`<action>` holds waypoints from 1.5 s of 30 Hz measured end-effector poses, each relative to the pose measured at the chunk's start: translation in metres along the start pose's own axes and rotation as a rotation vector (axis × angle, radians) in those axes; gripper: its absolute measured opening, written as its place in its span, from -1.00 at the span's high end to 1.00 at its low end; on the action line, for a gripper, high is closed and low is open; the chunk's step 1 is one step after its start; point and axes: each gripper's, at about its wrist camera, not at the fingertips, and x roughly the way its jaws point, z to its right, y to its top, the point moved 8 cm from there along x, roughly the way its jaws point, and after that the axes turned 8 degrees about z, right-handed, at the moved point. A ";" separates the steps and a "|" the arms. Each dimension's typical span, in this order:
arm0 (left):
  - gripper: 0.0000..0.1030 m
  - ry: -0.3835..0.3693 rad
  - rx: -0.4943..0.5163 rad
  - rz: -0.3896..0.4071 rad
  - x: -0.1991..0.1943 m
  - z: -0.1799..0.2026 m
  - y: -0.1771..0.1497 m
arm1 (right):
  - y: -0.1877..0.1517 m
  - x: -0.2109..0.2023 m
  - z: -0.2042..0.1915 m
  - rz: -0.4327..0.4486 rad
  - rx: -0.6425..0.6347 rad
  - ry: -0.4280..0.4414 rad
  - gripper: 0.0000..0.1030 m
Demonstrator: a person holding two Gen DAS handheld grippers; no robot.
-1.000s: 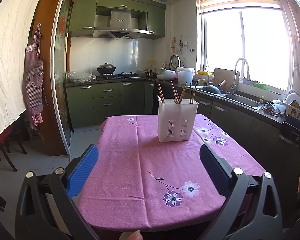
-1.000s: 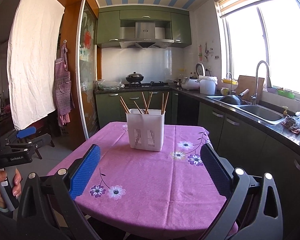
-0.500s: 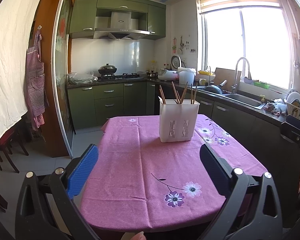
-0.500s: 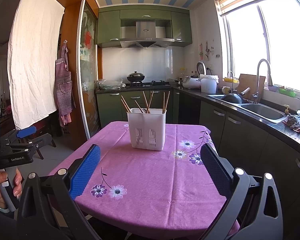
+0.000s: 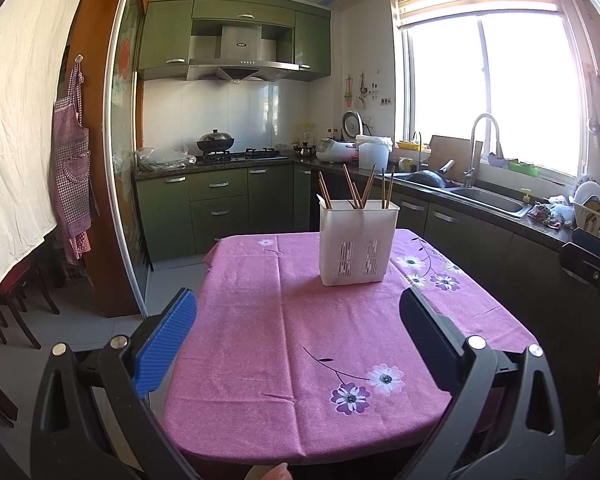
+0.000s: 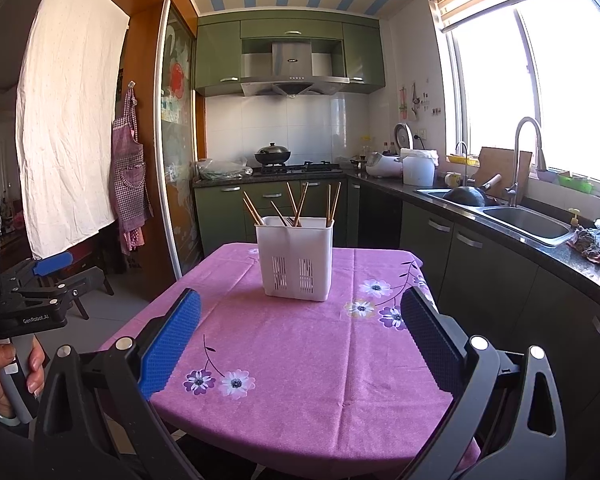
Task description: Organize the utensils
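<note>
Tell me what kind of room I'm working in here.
A home kitchen, by the look of it: range hood over a gas stove, sink under the window, and a table with a chopstick holder.

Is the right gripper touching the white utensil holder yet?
Apart. The right wrist view shows the right gripper open, with bare pink tablecloth between its fingertips and the white utensil holder farther back on the table.

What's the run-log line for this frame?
left gripper: open, empty | right gripper: open, empty | chopsticks: in white holder | holder: on table
</note>
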 end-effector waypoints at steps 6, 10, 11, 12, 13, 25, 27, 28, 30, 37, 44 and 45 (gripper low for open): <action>-0.87 0.001 0.005 0.000 -0.002 0.000 0.001 | 0.000 0.000 0.000 0.000 0.000 -0.001 -0.91; -0.87 0.001 0.005 0.000 -0.001 0.000 0.001 | 0.000 0.000 -0.001 -0.002 0.000 0.001 -0.91; -0.87 0.001 0.004 0.000 -0.002 0.000 0.001 | 0.001 0.000 -0.002 -0.001 0.000 0.001 -0.91; -0.87 0.002 0.004 0.001 -0.002 0.000 0.001 | 0.000 0.000 -0.001 -0.001 0.001 0.002 -0.91; -0.87 0.001 0.004 0.001 -0.002 0.000 0.001 | 0.000 0.000 -0.001 -0.002 0.000 0.001 -0.91; -0.87 0.004 0.007 0.002 -0.002 -0.001 0.001 | 0.000 0.001 -0.004 -0.005 0.005 0.007 -0.91; -0.87 0.005 0.007 0.002 -0.002 -0.001 0.001 | -0.001 0.001 -0.003 -0.005 0.005 0.008 -0.91; -0.87 0.006 0.008 0.002 -0.002 -0.001 0.001 | -0.001 0.001 -0.004 -0.005 0.004 0.008 -0.91; -0.87 0.012 0.012 0.004 -0.002 -0.003 0.002 | -0.001 0.001 -0.003 -0.005 0.006 0.008 -0.91; -0.87 0.013 0.016 0.006 -0.003 -0.005 0.003 | -0.002 0.003 -0.006 -0.009 0.006 0.010 -0.91; -0.87 0.019 0.021 0.001 -0.002 -0.007 0.003 | -0.003 0.003 -0.005 -0.011 0.006 0.010 -0.91; -0.87 0.022 0.025 0.001 -0.003 -0.007 0.003 | -0.003 0.003 -0.005 -0.012 0.006 0.010 -0.91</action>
